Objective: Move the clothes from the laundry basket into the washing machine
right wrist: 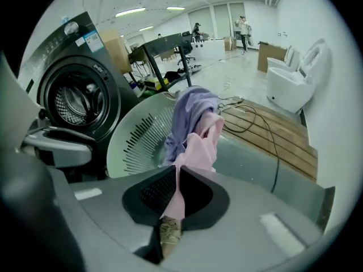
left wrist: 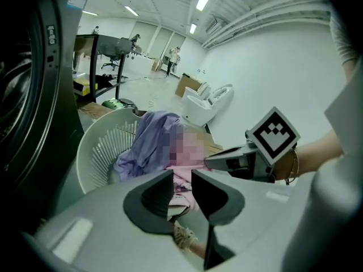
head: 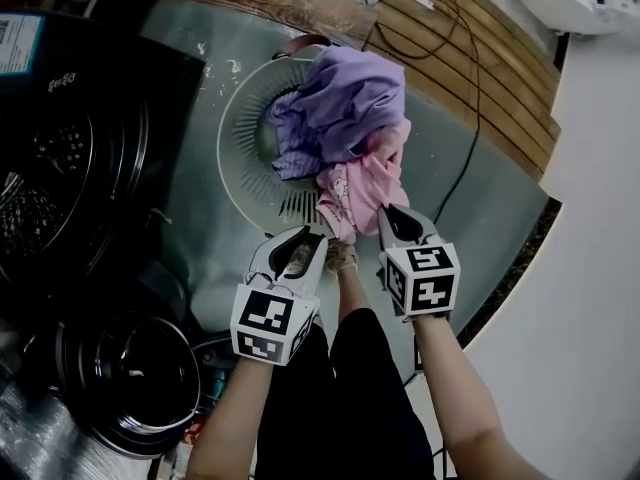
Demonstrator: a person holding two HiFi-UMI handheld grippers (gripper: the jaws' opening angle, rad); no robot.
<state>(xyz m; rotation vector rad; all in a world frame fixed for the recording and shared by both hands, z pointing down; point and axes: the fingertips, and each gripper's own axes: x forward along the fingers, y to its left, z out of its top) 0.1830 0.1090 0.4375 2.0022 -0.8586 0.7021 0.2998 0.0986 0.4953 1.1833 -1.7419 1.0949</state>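
A white laundry basket (head: 235,118) (left wrist: 96,146) (right wrist: 136,135) holds a purple garment (head: 345,98) (left wrist: 150,137) (right wrist: 190,112) that is heaped over its rim. A pink garment (head: 365,183) (right wrist: 198,146) hangs from the heap toward me. My right gripper (head: 393,218) (right wrist: 177,194) is shut on the pink garment's lower part. My left gripper (head: 300,243) (left wrist: 181,194) is open just left of it, with the cloth's lower end showing beyond the gap. The black washing machine (head: 60,168) (right wrist: 79,101) stands to the left, its drum open and its door (head: 130,378) swung out.
A black cable (head: 465,118) runs across a wooden platform (head: 500,88) behind the basket. White toilets (right wrist: 292,78) stand to the right. The basket sits on a grey mat (head: 480,218). My shoe (head: 342,256) is below the grippers. Desks and people are far off in the hall.
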